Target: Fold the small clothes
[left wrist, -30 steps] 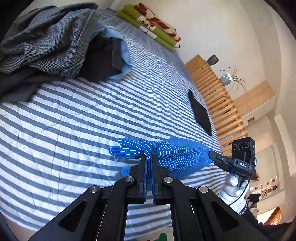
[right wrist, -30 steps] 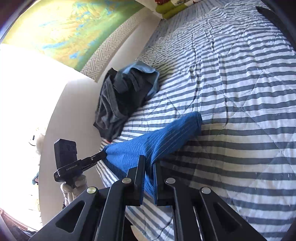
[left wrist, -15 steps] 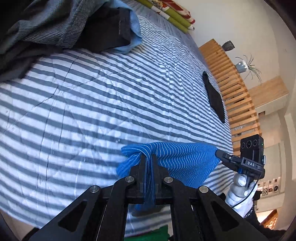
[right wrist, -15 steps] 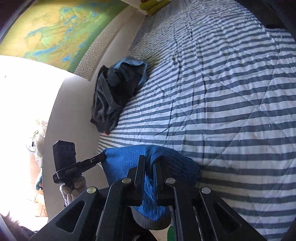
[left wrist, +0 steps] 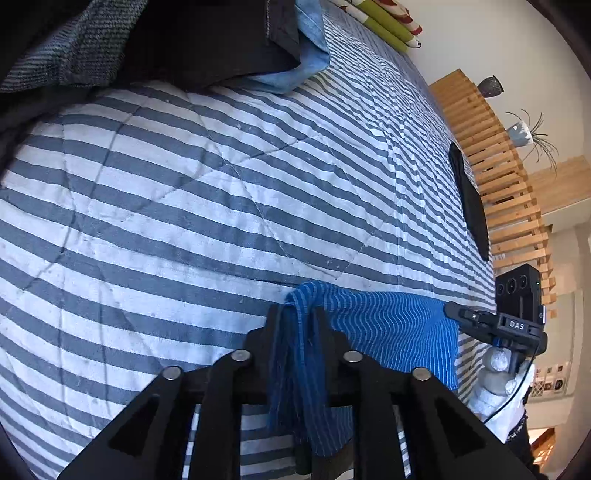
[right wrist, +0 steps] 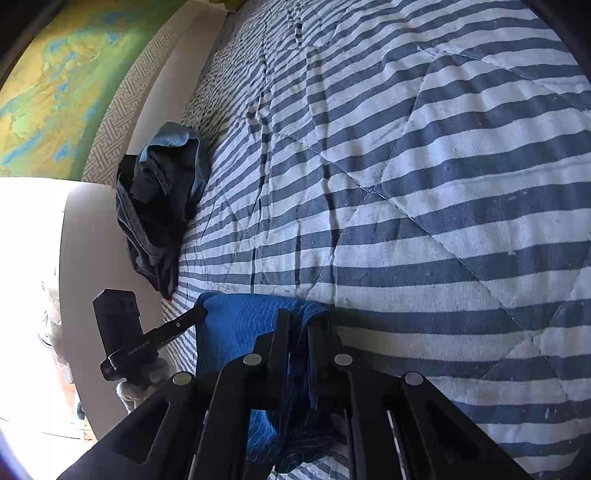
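A small blue garment with thin white stripes (left wrist: pixel 384 328) hangs stretched between both grippers over the near edge of the striped bed. My left gripper (left wrist: pixel 297 314) is shut on one end of it, with cloth bunched and trailing down between the fingers. My right gripper (right wrist: pixel 299 321) is shut on the other end (right wrist: pixel 236 332). In the left wrist view the right gripper (left wrist: pixel 452 310) pinches the garment's far corner. In the right wrist view the left gripper (right wrist: pixel 201 314) does the same on the left side.
A blue-and-white striped quilt (left wrist: pixel 221 192) covers the bed. A heap of dark and grey clothes (left wrist: pixel 110 44) lies at the far left, also seen as the heap (right wrist: pixel 159 206). A black garment (left wrist: pixel 472 203) lies by the wooden slatted rail (left wrist: pixel 495 155). Pillows (left wrist: pixel 384 22) sit at the head.
Both grippers have pulled the blue garment back toward the near edge of the bed and lifted it off the quilt; it now hangs between them instead of lying spread.
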The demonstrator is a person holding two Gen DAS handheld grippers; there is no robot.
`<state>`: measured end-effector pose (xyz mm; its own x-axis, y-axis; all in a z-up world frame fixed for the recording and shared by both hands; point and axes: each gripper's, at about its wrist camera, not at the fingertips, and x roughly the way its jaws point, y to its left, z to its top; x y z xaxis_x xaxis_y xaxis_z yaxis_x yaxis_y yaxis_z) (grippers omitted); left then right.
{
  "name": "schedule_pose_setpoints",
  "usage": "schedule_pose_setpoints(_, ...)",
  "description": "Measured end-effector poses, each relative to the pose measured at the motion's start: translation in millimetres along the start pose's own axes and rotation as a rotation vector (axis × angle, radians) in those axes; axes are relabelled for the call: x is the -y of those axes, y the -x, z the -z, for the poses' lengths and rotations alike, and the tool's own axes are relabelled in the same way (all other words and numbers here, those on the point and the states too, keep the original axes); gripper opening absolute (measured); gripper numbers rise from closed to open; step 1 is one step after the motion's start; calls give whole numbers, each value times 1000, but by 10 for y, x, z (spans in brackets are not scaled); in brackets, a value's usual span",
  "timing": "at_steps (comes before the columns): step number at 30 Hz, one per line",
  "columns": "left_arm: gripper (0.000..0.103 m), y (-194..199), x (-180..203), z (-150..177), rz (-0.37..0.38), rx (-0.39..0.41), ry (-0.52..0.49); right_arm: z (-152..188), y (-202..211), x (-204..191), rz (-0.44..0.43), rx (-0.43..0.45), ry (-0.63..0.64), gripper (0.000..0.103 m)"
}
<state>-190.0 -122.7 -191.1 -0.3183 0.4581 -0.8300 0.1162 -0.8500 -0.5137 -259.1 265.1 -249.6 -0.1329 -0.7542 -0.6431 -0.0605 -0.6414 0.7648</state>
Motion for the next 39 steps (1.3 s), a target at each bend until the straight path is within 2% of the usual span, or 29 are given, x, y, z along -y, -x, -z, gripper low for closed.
schedule_pose_setpoints(1, 30, 68, -1, 14, -22, 20, -11, 21, 46, -20, 3, 1, 7, 10)
schedule_pose_setpoints(4, 30, 310, 7, 106, -41, 71, -23, 156, 306, -138, 70, 59, 69, 16)
schedule_pose_setpoints(6, 29, 439, 72, 210, -10, 100, -46, 317, 499, -255, 98, 109, 115, 16)
schedule_pose_setpoints(9, 28, 447, 294, 370, 27, 91, -124, 594, 628, -456, 91, 131, 198, 16)
schedule_pose_setpoints(11, 28, 355, 426, 437, 38, 74, -169, 748, 594, -580, 97, 147, 252, 16)
schedule_pose_setpoints(14, 28, 159, 445, 492, 19, 41, -158, 882, 405, -714, 117, 140, 313, 16)
schedule_pose_setpoints(16, 28, 45, 392, 508, -25, 29, -154, 937, 244, -701, 127, 111, 316, 16)
schedule_pose_setpoints(18, 25, -73, 330, 516, -71, 12, -164, 989, 112, -640, 197, 98, 332, 16)
schedule_pose_setpoints(19, 22, -100, 294, 514, -68, 14, -160, 1018, 63, -589, 237, 91, 342, 16)
schedule_pose_setpoints(21, 20, -78, 276, 511, -68, 20, -160, 1063, -17, -518, 301, 78, 358, 16)
schedule_pose_setpoints(24, 21, 57, 289, 535, -85, 59, -160, 1102, 6, -525, 321, 78, 380, 15)
schedule_pose_setpoints(25, 24, 112, 286, 549, -97, 71, -160, 1109, 50, -549, 320, 86, 385, 16)
schedule_pose_setpoints(26, 36, 162, 282, 559, -106, 83, -159, 1117, 105, -569, 320, 99, 388, 23)
schedule_pose_setpoints(27, 44, 202, 266, 559, -117, 89, -154, 1120, 157, -587, 334, 120, 391, 39)
schedule_pose_setpoints(28, 57, 218, 254, 558, -127, 94, -149, 1117, 204, -598, 358, 147, 393, 49)
schedule_pose_setpoints(29, 62, 219, 244, 558, -133, 92, -147, 1100, 231, -608, 374, 169, 390, 62)
schedule_pose_setpoints(36, 61, -5, 271, 617, -143, 21, -164, 960, 54, -454, 325, 98, 303, 64)
schedule_pose_setpoints(39, 53, -36, 300, 641, -157, 29, -180, 965, -36, -419, 307, 81, 282, 64)
